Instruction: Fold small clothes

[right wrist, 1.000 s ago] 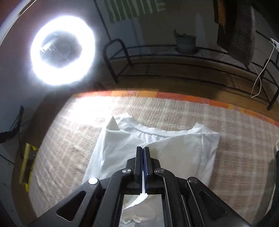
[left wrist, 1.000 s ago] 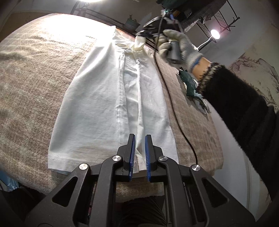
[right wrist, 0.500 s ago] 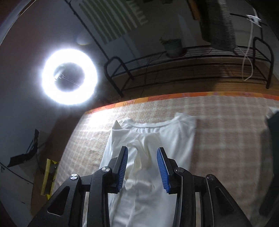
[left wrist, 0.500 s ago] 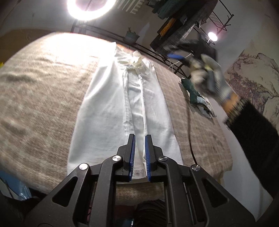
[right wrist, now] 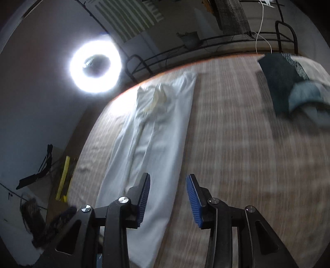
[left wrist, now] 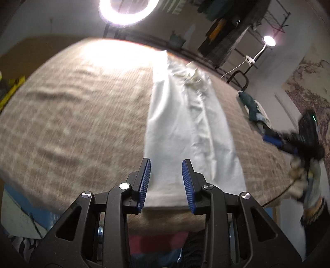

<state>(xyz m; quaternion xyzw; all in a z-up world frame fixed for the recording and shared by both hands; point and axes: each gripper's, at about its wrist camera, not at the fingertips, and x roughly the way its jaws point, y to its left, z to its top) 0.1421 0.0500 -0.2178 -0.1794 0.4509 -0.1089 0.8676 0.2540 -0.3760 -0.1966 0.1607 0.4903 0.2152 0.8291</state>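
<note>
The long folded cotton shirt (left wrist: 185, 127) is white, with a cream-yellow tinge at its crumpled collar end (right wrist: 157, 99). Under it, the woven plaid table cover (left wrist: 82, 123) shows beige and tan checks crossed by pale lines — its far edge (right wrist: 165, 74) carries an orange strip. The left black plastic gripper (left wrist: 166, 183) has ribbed blue pads (left wrist: 144, 185); the right black plastic gripper (right wrist: 168, 198) has the same blue pads (right wrist: 192, 200). A crumpled pile of cloth (right wrist: 288, 90) is dark teal with lighter blue-grey folds. The ring lamp (right wrist: 95, 67) glows white — behind it hangs a green-and-white striped cloth (right wrist: 132, 18).
</note>
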